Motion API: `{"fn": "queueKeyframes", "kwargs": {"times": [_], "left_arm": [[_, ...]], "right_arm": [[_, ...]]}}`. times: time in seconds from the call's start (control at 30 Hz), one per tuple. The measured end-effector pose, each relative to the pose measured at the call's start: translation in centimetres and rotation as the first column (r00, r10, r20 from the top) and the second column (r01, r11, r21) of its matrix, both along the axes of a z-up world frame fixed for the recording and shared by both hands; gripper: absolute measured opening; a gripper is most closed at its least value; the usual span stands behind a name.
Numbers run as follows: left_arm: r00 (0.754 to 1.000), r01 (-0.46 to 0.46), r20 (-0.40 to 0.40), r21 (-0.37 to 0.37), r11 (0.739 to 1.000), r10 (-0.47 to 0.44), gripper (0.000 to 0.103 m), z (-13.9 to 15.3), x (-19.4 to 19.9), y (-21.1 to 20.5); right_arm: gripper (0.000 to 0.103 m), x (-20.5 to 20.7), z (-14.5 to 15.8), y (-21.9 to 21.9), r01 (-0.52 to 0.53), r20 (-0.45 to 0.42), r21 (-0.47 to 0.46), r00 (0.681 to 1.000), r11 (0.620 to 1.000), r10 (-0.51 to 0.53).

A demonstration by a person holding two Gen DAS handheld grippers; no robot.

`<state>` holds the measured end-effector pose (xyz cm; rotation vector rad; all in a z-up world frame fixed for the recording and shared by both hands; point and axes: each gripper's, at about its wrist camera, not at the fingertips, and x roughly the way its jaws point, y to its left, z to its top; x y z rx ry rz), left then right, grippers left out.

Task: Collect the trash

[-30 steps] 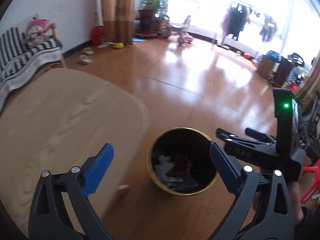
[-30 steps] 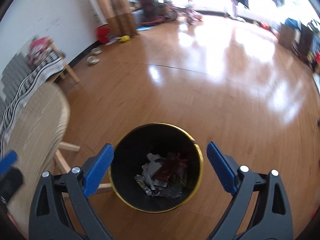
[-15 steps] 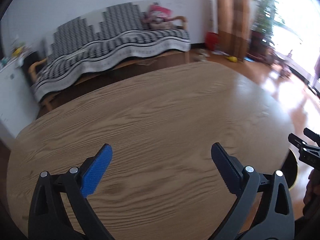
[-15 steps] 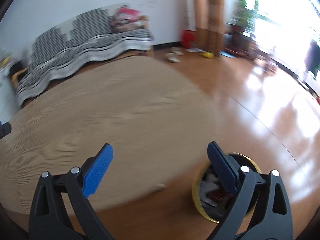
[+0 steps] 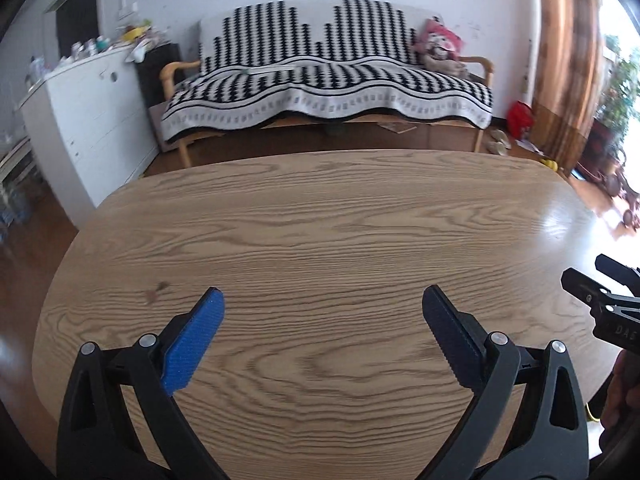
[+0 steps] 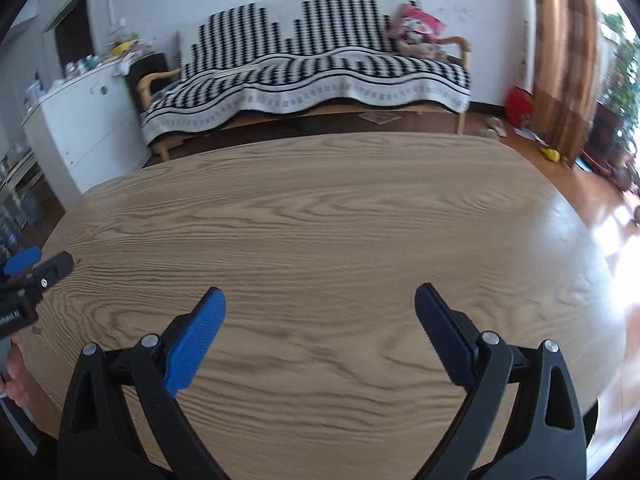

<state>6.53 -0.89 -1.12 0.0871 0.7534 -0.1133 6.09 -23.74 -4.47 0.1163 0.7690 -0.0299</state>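
Left gripper (image 5: 322, 322) jaws spread wide, holding nothing, over bare wooden surface (image 5: 320, 220). Right gripper (image 6: 320, 316) likewise wide and unladen. No trash visible in either view (bin not clearly visible either). Step looks like scanning after a drop; next: find remaining litter, or finish. Only left view shows a small dark mark (image 5: 156, 292) on the wood.

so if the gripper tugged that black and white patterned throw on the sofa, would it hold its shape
Probably not. The black and white patterned throw drapes in waves over the wooden-armed sofa, so it looks floppy. It would likely slide and bunch. The pink soft toy resting on it might tumble.
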Motion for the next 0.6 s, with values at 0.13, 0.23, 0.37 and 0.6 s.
{"fn": "queueKeyframes", "kwargs": {"times": [0.13,0.23,0.37,0.6], "left_arm": [[1.000,-0.025,-0.004,0.001,1.000,0.025,0.096,-0.7,0.4,2.3],[1.000,-0.029,-0.012,-0.005,1.000,0.029,0.096,-1.1,0.9,2.8],[0.999,-0.027,-0.020,-0.011,1.000,0.026,0.096,-1.6,1.7,3.3],[1.000,-0.017,-0.020,-0.024,1.000,0.017,0.096,-1.5,2.0,2.9]], "right_arm": [[0.094,1.1,-0.5,2.4,-0.017,-0.007,-0.023,1.000,1.000,0.017],[0.094,1.7,-0.9,3.2,-0.018,-0.010,-0.032,1.000,0.999,0.018],[0.096,1.9,-1.5,3.6,-0.014,-0.023,-0.038,1.000,0.999,0.013],[0.096,1.9,-2.2,2.8,-0.012,-0.043,-0.046,0.999,0.999,0.010]]}}
